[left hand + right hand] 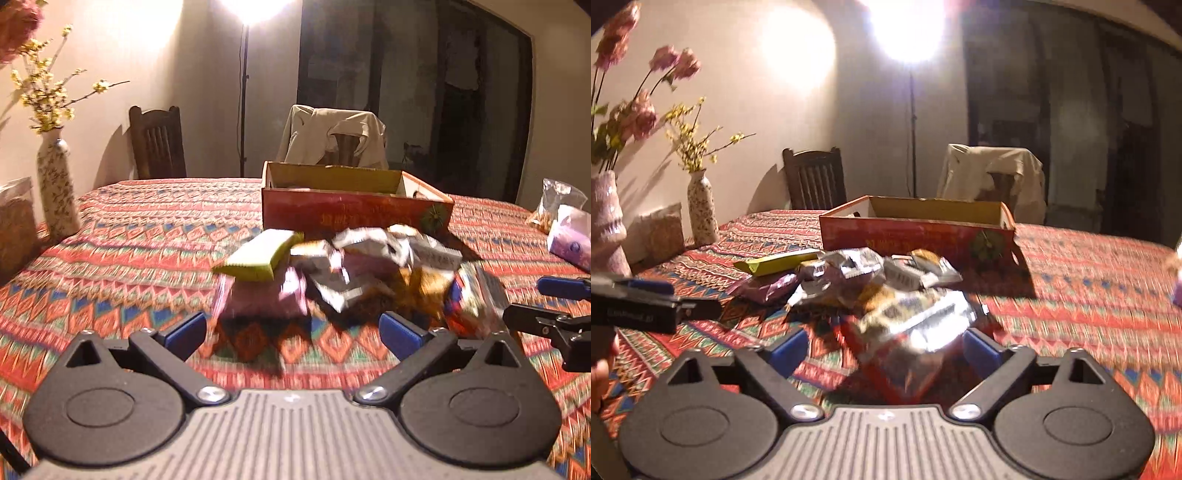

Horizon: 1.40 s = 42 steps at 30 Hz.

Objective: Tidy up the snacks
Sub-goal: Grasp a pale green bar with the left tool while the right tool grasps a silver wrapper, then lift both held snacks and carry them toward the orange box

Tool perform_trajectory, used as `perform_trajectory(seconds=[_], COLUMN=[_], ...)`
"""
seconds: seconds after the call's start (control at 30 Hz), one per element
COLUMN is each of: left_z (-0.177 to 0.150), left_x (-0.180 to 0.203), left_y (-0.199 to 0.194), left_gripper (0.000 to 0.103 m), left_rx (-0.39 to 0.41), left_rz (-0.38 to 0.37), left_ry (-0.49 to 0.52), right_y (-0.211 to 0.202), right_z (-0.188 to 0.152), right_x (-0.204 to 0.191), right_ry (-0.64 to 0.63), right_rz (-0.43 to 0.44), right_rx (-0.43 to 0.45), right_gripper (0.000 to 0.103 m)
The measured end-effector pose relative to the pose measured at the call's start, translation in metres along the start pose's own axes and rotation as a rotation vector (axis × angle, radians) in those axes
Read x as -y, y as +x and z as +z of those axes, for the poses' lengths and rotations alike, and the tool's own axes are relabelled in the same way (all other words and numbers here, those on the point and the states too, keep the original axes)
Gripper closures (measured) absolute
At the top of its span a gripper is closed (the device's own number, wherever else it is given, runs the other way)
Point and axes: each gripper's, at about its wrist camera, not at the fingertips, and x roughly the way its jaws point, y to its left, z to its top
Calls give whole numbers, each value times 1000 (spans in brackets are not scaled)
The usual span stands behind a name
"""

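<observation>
Toward the far edge of the table [129, 236], an open red box [354, 218] is seen, with a pile of snack packets [332, 273] heaped just in front of it. Left tool [291, 332] and right tool [884, 349] are held apart, nothing clamped, near the pile.

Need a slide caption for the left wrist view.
Open left gripper approaches a snack pile before the red box on the patterned tablecloth.

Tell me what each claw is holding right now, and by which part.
Nothing is held. The left claw and right claw are both open, short of the snack pile, with nothing between the fingers.
</observation>
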Motion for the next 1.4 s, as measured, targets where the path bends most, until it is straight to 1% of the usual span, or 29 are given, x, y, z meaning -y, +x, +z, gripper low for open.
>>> perform_trajectory(seconds=[0.07,0.13,0.2,0.27,0.33,0.4,0.43,0.47,0.5,0.63,0.67,0.7,0.73,0.77,0.8,0.83,0.9,0.93,1.0,1.07,1.27,1.4], left_z=[15,28,42,53,60,65,65,66,66,64,64,63,62,63,63,63,62,62,61,62,64,64], left_x=[-8,-15,-20,-25,-27,-30,-31,-32,-33,-36,-36,-36,-36,-36,-36,-36,-35,-35,-35,-35,-23,-11], left_y=[17,35,55,78,101,119,127,133,139,154,156,156,156,156,155,155,153,151,146,139,95,56], left_gripper=[7,16,20,20,21,21,21,21,22,22,22,28,38,43,55,59,62,62,63,63,64,63], left_rx=[-8,-20,-44,-65,-105,-123,-135,-146,-157,-179,-180,-179,-182,-187,-190,-196,-198,-196,-195,-189,-128,-84], left_rz=[-16,-24,-35,-59,-41,-48,-54,-59,-61,-70,-68,-72,-79,-89,-96,-98,-95,-91,-85,-97,-98,-102], left_ry=[-13,-12,1,14,31,33,35,34,30,6,5,10,12,10,12,17,20,22,14,3,14,14], right_y=[15,32,53,73,96,117,127,136,145,172,177,181,185,189,191,192,193,193,190,186,156,119], right_z=[14,30,45,58,70,78,82,85,86,87,87,86,85,84,83,83,84,84,84,85,89,92], right_x=[3,7,11,13,14,14,12,10,7,1,0,1,1,1,2,4,5,6,7,7,10,9], right_ry=[-5,-6,-26,-47,-59,-77,-90,-102,-111,-120,-117,-113,-110,-106,-98,-92,-86,-83,-84,-85,-72,-80], right_rz=[25,57,69,82,109,132,137,145,154,169,172,176,181,187,193,197,203,205,200,192,179,161], right_rx=[0,-6,-20,-33,-62,-89,-102,-111,-124,-149,-155,-161,-169,-179,-186,-185,-183,-180,-173,-164,-120,-69], right_gripper=[23,24,24,25,25,27,31,35,37,39,39,40,44,47,47,48,51,56,57,60,61,61])
